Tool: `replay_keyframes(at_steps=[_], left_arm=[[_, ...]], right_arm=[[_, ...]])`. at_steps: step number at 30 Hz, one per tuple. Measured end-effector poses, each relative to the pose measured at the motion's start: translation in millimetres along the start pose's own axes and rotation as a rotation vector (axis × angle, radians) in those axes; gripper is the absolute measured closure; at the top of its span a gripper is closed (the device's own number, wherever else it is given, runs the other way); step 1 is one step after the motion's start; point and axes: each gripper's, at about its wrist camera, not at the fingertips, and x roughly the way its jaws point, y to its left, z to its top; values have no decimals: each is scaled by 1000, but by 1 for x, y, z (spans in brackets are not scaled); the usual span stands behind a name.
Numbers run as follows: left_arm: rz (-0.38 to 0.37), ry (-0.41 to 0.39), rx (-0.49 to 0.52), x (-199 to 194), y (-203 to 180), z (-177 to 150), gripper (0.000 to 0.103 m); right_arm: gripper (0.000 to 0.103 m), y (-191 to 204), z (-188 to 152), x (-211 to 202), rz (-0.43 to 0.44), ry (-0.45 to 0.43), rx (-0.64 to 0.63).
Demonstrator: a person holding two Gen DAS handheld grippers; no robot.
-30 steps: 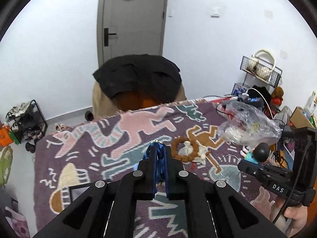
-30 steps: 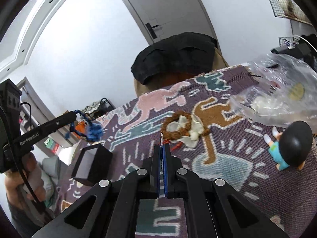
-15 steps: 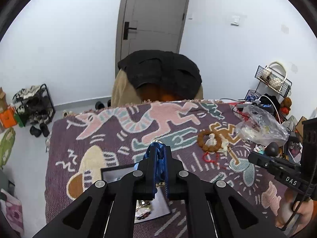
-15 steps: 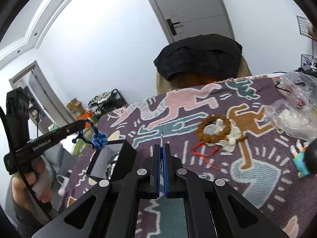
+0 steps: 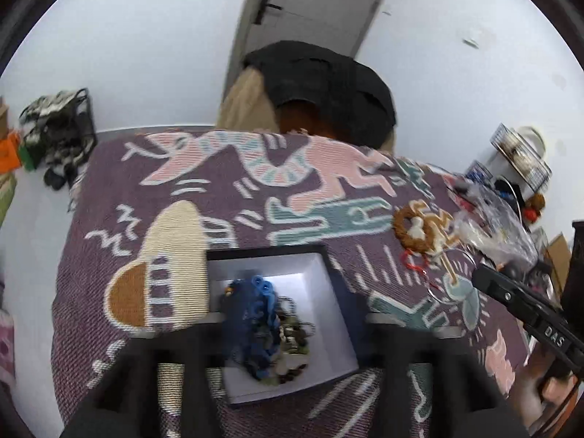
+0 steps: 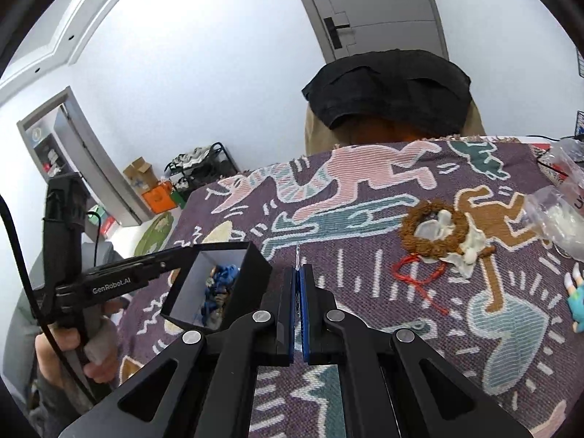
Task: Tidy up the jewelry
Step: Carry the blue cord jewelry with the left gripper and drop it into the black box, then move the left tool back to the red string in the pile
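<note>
Left wrist view: left gripper (image 5: 288, 325) hangs over the near box (image 5: 330, 273), jaws opening to drop the blue beads (image 5: 255, 314); right gripper (image 6: 298, 284) pinches a thin pin (image 6: 298, 255).

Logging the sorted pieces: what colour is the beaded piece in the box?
Blue beaded piece, clearest in the left wrist view.

Your blue beaded strand (image 5: 261, 314) lies, seemingly loose, atop tangled jewelry inside the open black, white-lined box (image 5: 328, 277).
</note>
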Motion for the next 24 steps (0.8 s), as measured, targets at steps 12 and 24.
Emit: replay_keyframes(at_steps=[12,24], left_arm=[[31,-105,-49,-46,48,-12,24],[84,-150,-56,-74,57,-17,24]], right_arm=[[100,61,7,33,85,34,-77],[27,52,4,38,108,40,17]])
